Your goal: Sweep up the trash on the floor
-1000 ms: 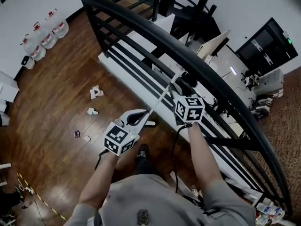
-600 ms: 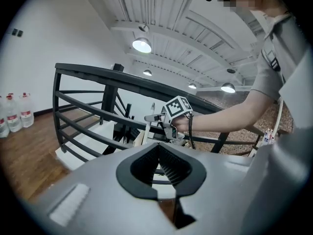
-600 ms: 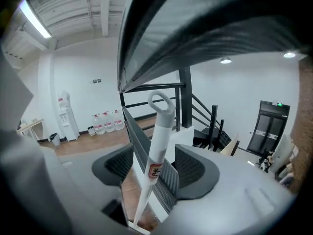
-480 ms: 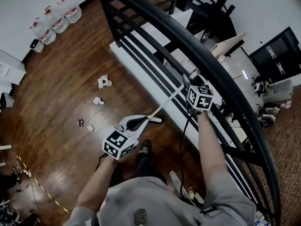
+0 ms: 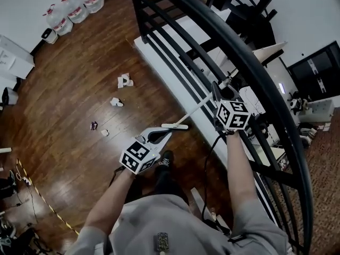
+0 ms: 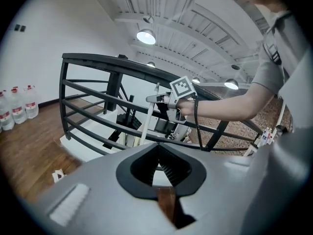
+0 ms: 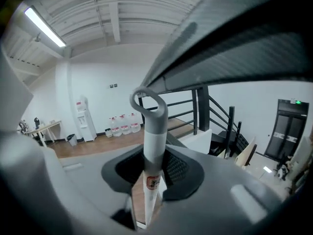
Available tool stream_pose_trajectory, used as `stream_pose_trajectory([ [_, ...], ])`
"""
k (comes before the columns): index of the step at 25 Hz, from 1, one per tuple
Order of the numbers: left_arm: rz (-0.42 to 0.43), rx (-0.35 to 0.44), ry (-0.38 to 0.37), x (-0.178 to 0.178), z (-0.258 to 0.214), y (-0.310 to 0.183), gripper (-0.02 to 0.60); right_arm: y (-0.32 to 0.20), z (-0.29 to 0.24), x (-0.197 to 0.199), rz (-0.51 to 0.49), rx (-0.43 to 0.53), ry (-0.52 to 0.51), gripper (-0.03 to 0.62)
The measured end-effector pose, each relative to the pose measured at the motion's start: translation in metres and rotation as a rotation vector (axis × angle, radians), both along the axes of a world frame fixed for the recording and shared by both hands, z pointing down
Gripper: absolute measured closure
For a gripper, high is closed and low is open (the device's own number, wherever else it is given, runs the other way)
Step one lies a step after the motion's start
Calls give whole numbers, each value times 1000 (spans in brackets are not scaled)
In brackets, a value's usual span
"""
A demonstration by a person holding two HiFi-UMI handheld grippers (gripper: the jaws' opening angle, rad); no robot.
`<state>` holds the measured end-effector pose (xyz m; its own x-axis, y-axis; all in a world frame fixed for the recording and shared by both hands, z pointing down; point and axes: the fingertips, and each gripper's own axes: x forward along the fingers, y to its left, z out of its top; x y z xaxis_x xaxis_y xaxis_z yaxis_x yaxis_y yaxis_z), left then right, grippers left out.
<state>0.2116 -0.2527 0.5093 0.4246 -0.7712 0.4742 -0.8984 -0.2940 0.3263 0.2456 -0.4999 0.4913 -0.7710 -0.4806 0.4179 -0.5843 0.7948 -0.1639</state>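
Over by the wall edge of the wooden floor (image 5: pixel 64 78) there's a row of water jugs (image 5: pixel 69 12). The trash (image 5: pixel 125 81) is a few crumpled scraps lying loose out on the floor, between that wall edge and the white ledge under the railing (image 6: pixel 98 61). None of it has been swept together. The left claw (image 6: pixel 159 160) is closed all the way with nothing in it (you just see floor past the pads). The broom (image 5: pixel 199 105) slants down with its head on the floor, just beside the left claw's tips and well apart from the scraps. The right claw (image 7: pixel 152 173) has just been closing and is clamped on the broom's handle below the grey loop, up against the railing.
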Motion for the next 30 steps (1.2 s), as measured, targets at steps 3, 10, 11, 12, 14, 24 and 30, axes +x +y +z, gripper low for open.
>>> stream_pose_trajectory([
  [3, -1, -11, 7, -6, 6, 15, 577, 38, -10, -17, -73, 1, -2, 507],
  [10, 14, 3, 20, -23, 9, 65, 578, 142, -42, -41, -166, 25, 29, 510],
  [11, 18, 6, 26, -26, 11, 72, 577, 156, -49, -44, -177, 35, 34, 508],
  [12, 25, 12, 38, -27, 12, 78, 577, 169, -56, -48, -187, 45, 37, 508],
  [14, 37, 31, 71, -26, 15, 84, 522, 190, -73, -54, -202, 65, 40, 509],
  [24, -5, 40, 22, -41, 38, 113, 417, 285, -152, -95, -313, 64, -3, 508],
  [30, -56, 76, -34, -50, 38, 128, 397, 355, -164, -119, -493, -10, -50, 508],
])
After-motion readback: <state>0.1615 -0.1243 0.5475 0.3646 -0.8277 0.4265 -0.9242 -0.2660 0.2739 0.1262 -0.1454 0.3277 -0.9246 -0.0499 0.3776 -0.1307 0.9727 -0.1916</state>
